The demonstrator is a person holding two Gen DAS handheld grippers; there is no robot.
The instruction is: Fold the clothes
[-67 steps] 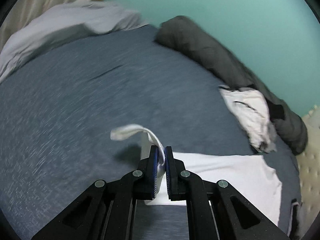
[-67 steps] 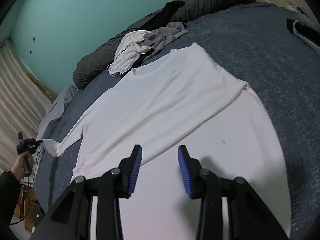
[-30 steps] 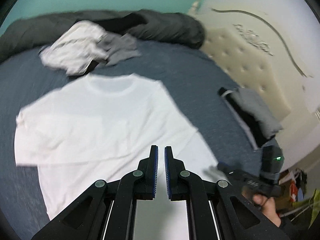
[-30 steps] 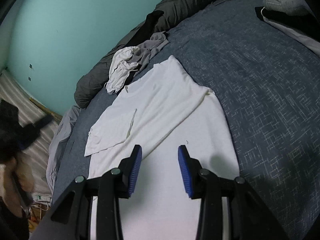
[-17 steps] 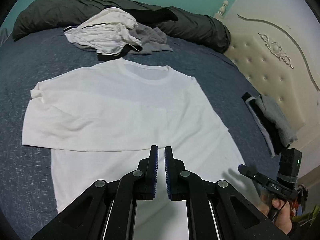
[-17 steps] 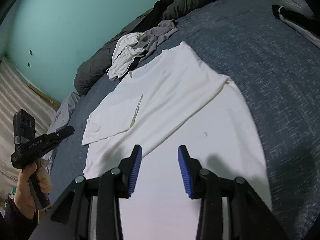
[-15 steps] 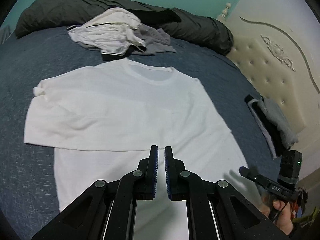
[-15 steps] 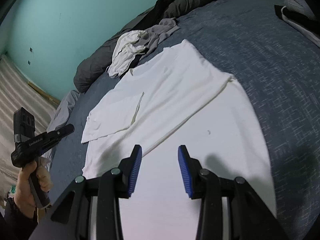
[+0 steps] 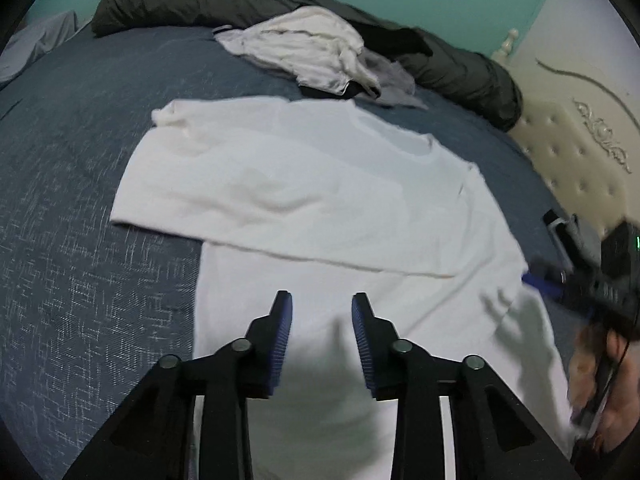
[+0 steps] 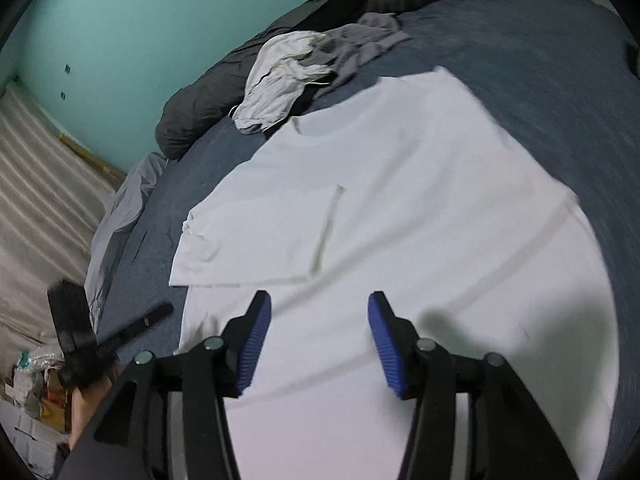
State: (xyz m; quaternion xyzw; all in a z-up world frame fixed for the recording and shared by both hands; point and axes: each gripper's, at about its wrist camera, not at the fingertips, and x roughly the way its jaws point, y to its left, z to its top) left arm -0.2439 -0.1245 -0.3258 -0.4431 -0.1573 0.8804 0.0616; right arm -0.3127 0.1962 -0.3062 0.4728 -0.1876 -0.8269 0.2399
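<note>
- In your left wrist view, the blue-grey bedspread [image 9: 80,240] filled the left side, and a pale grey sheet [image 9: 36,40] at the far left corner was cut off by the lens rim.
- The white T-shirt [image 9: 320,184] lay flat across the middle of the bed, collar towards the far side, one sleeve folded in over the chest; its hem ran out of frame under your tool.
- Your left gripper [image 9: 322,320] hung over the shirt's lower half with its jaws opening and nothing between the blue pads.
- Beyond the collar sat a heap of crumpled white and grey clothes [image 9: 312,52] against a dark rolled duvet [image 9: 240,0]; how many garments it held was unclear.
- At the right edge your right hand [image 9: 600,380] and its tool were smeared by motion blur.
- In your right wrist view, your left hand [image 10: 86,400] was half hidden behind the tool's frame.
- Your right gripper [image 10: 316,336] was over the shirt too, jaws opening and empty, the pads clear of the cloth.
</note>
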